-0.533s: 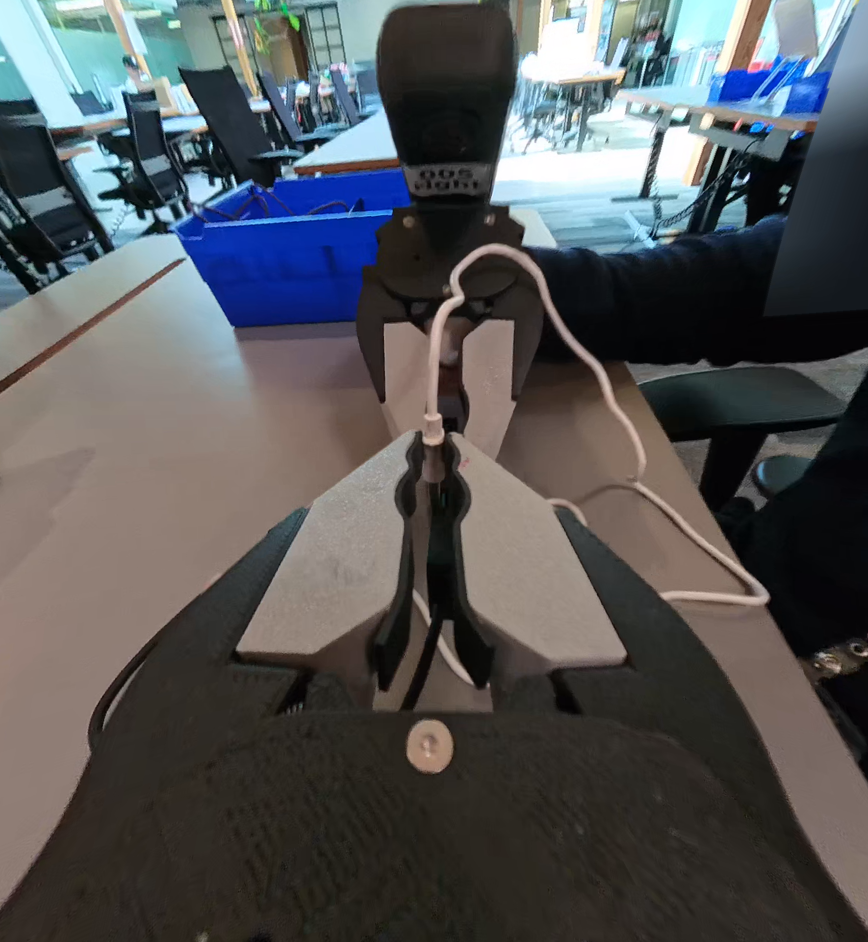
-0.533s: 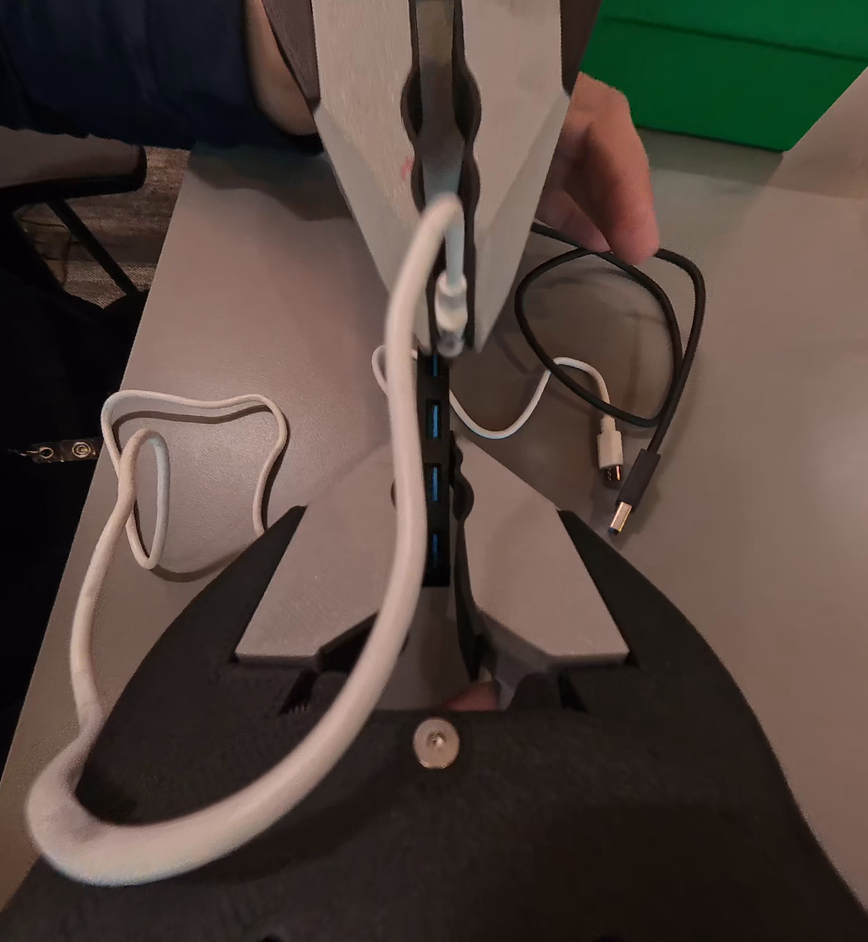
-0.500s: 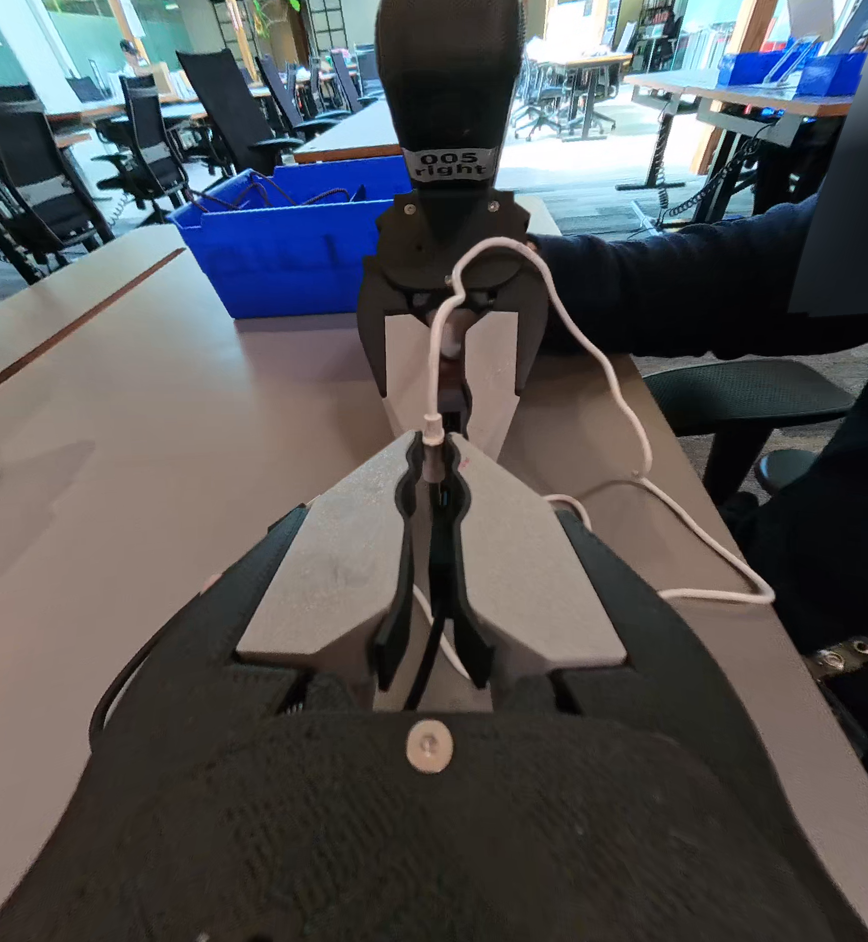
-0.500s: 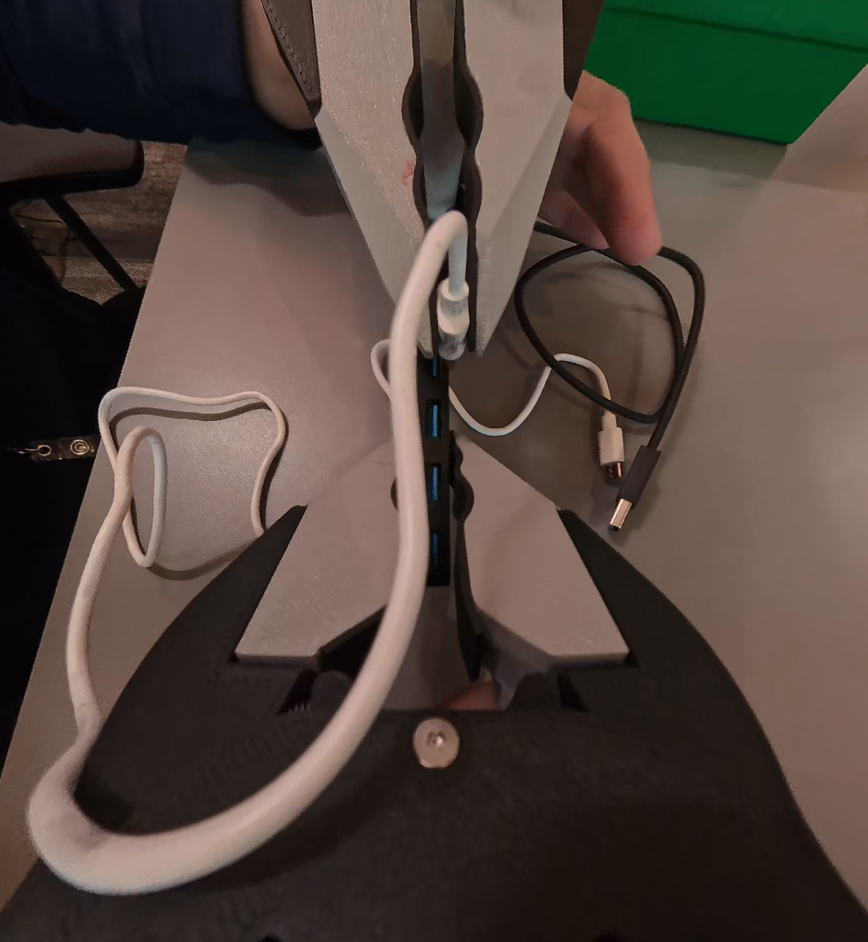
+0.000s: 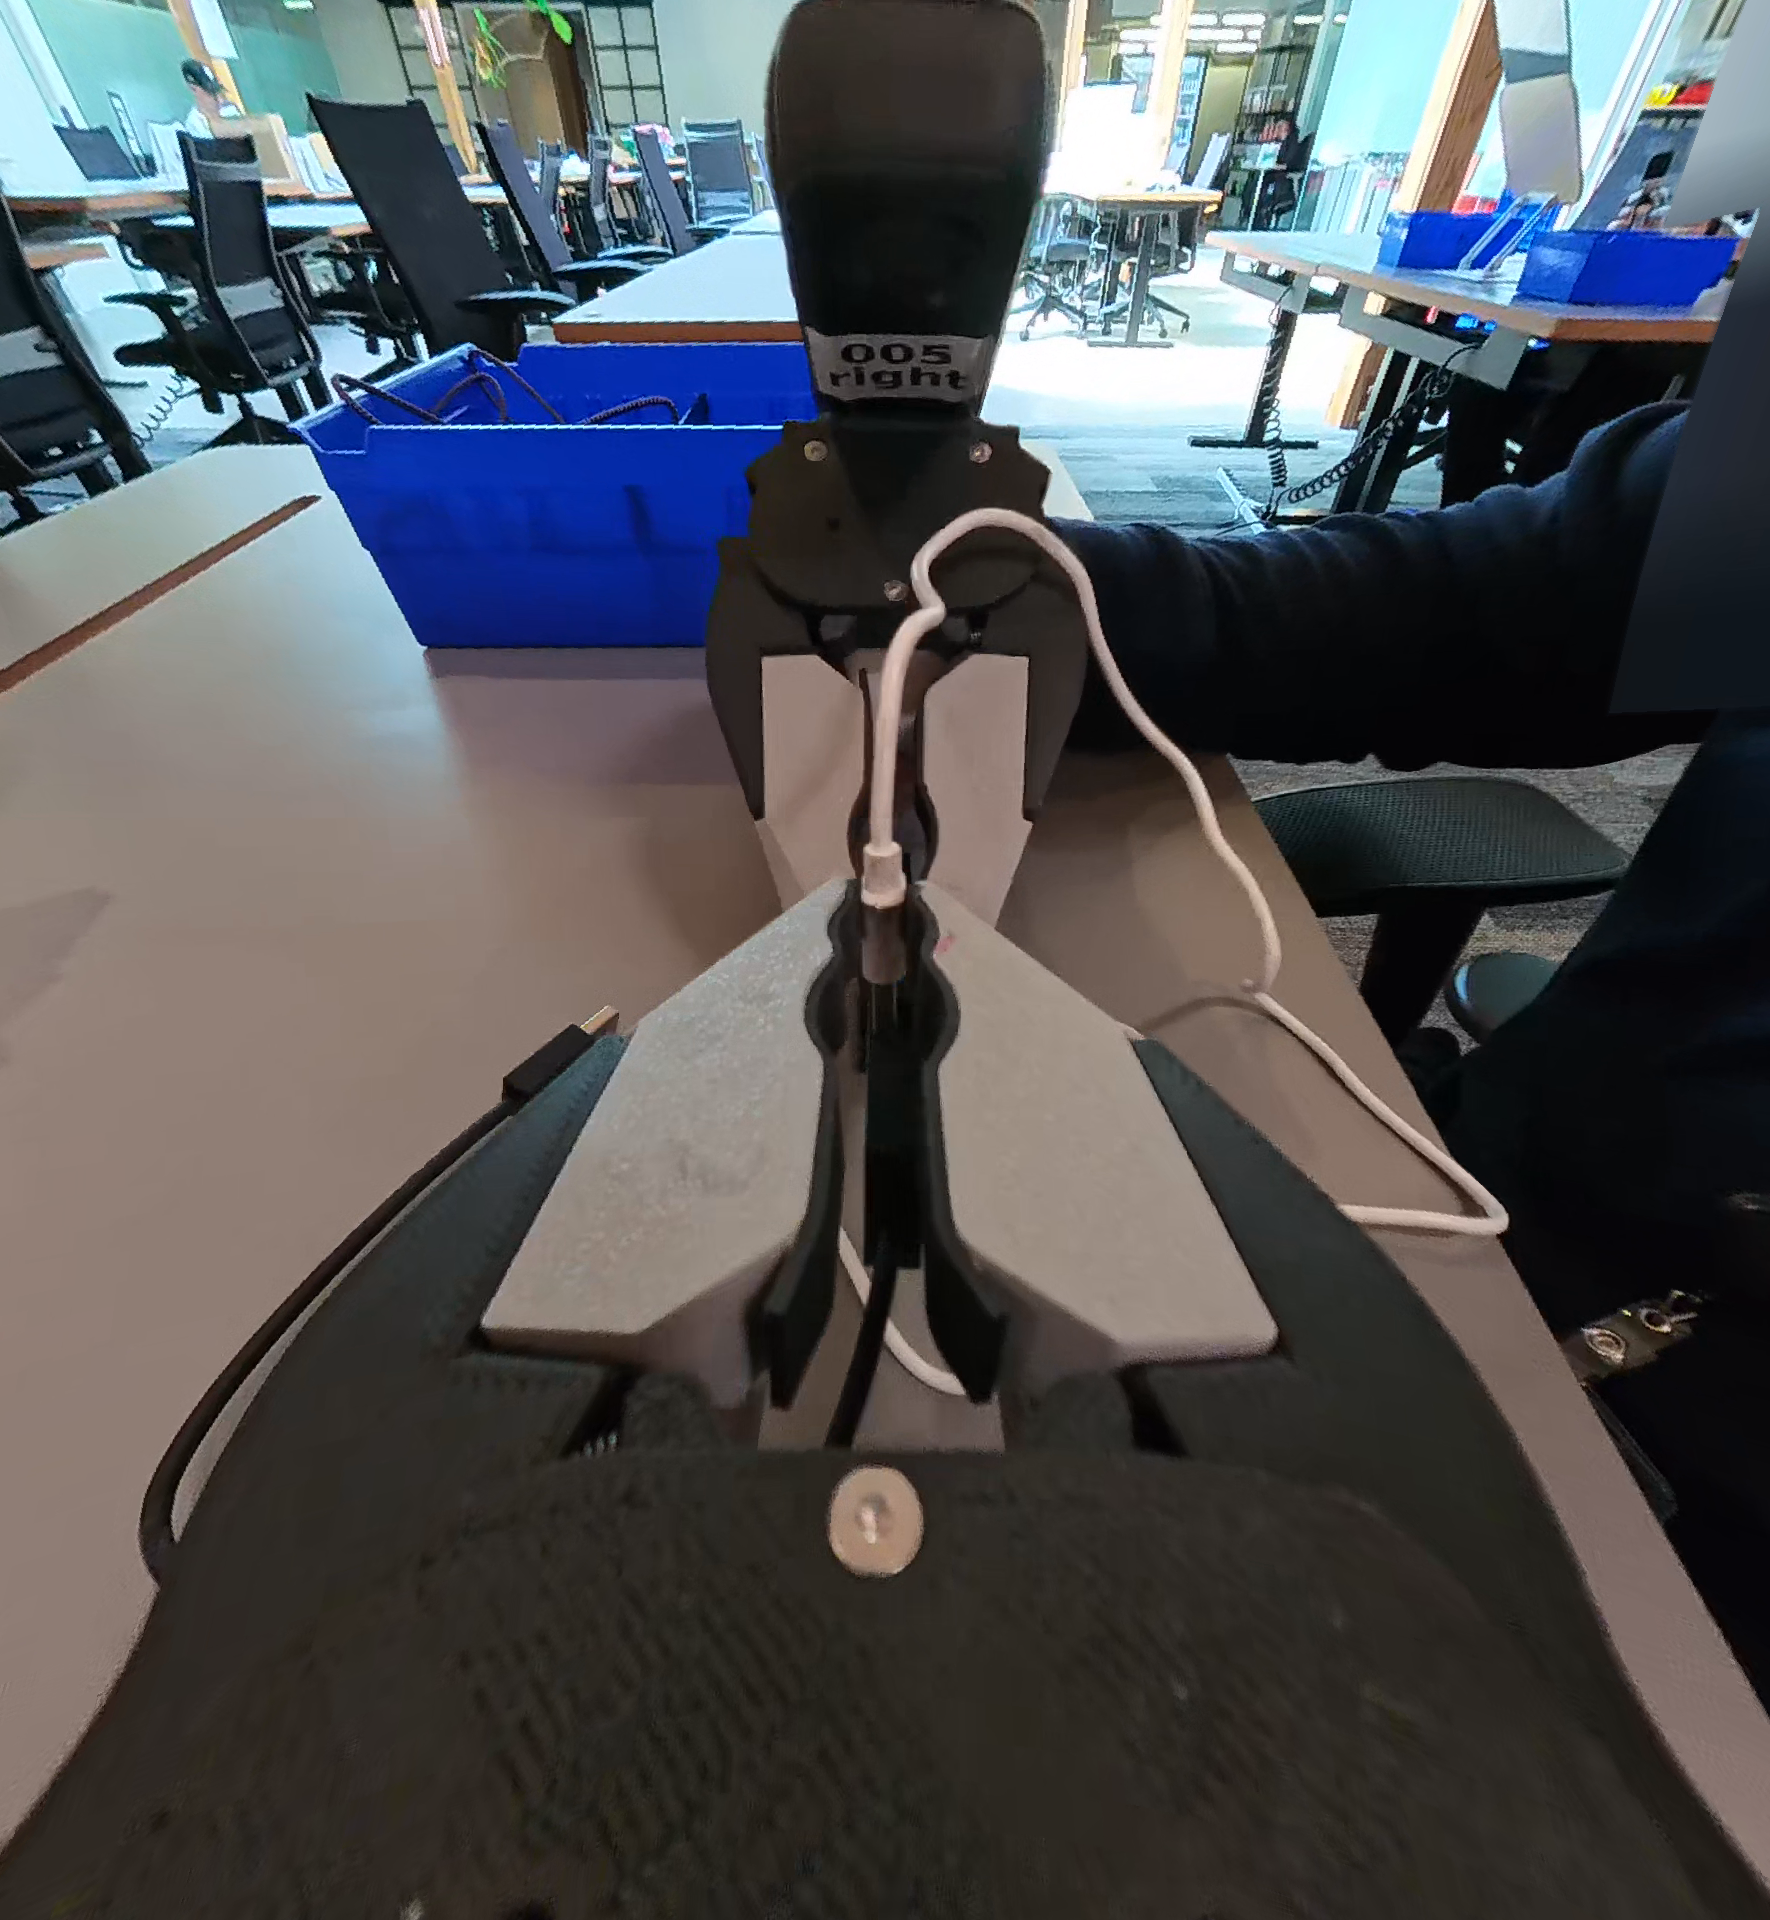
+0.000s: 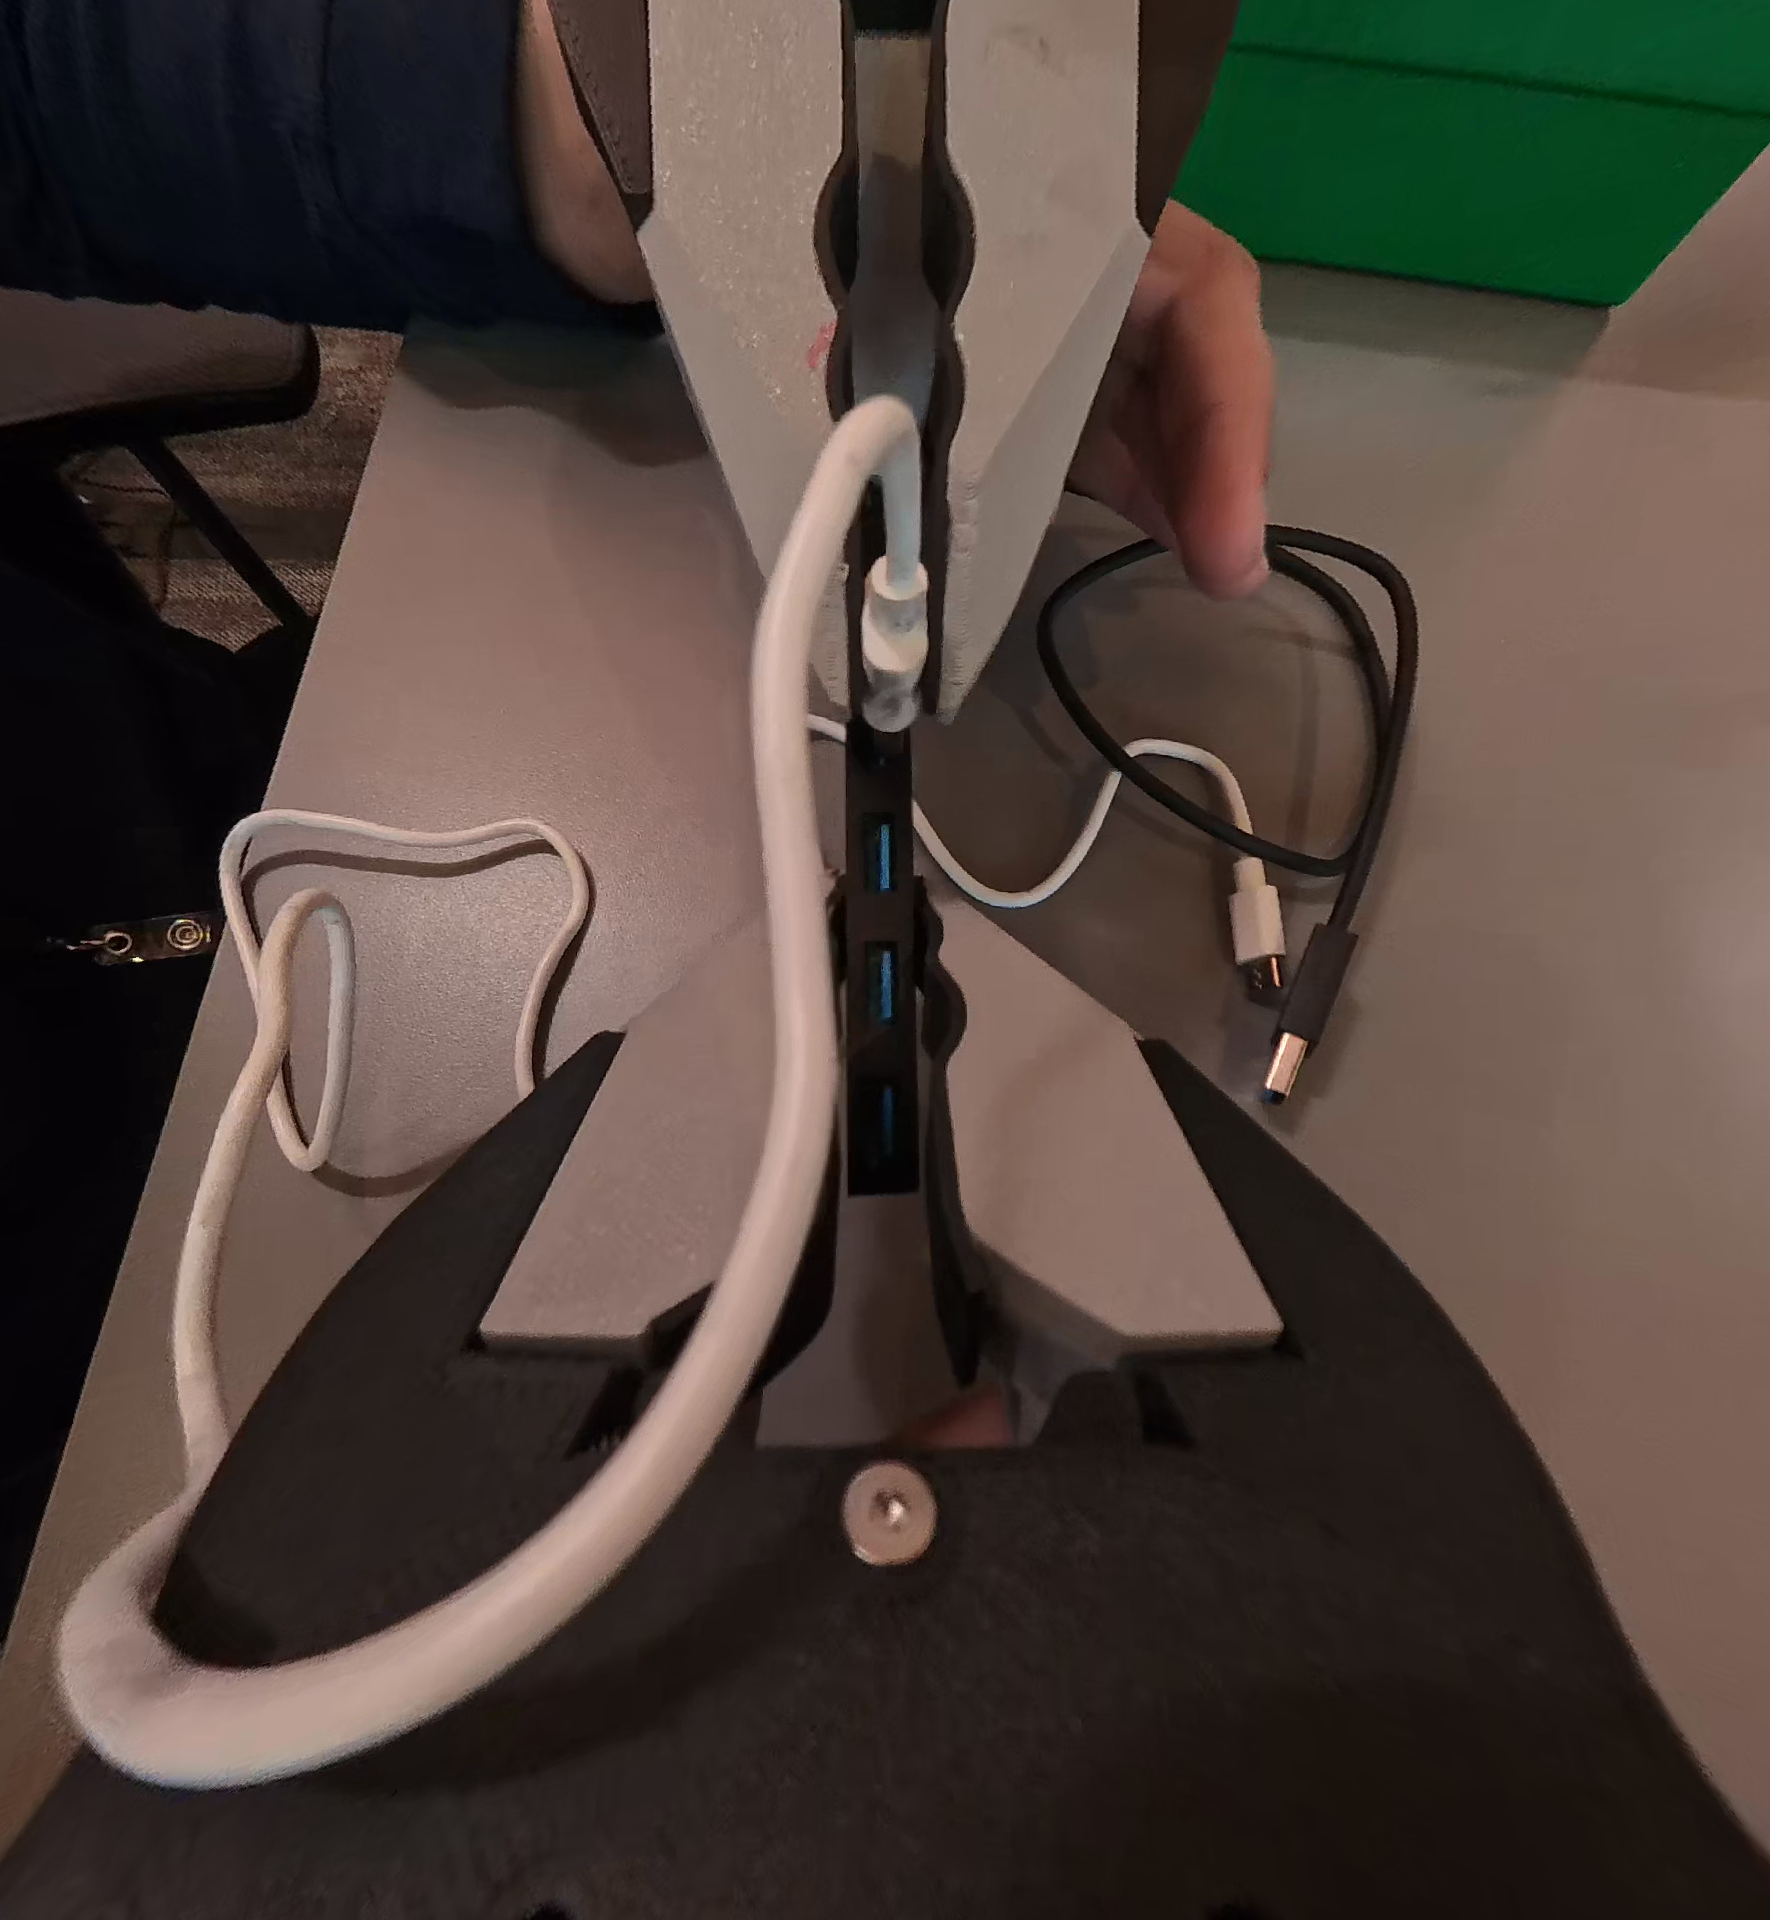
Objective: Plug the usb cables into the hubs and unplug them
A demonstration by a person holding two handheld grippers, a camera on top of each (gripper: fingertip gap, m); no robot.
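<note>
Jaws of the left gripper (image 5: 881, 935) pinch the white plug (image 5: 882, 871), right gripper (image 6: 886, 935) clamps the hub (image 6: 883, 997); its handle bears a white label (image 5: 896, 366).

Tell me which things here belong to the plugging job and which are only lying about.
In use: hub, held by the right tool; white cable, pinched in the left tool.
Lying about: black cable, loose white plug, blue bin.

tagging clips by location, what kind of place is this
Most likely an open-plan office: rows of black chairs and long desks fill the room behind, and a blue bin sits on this table.
</note>
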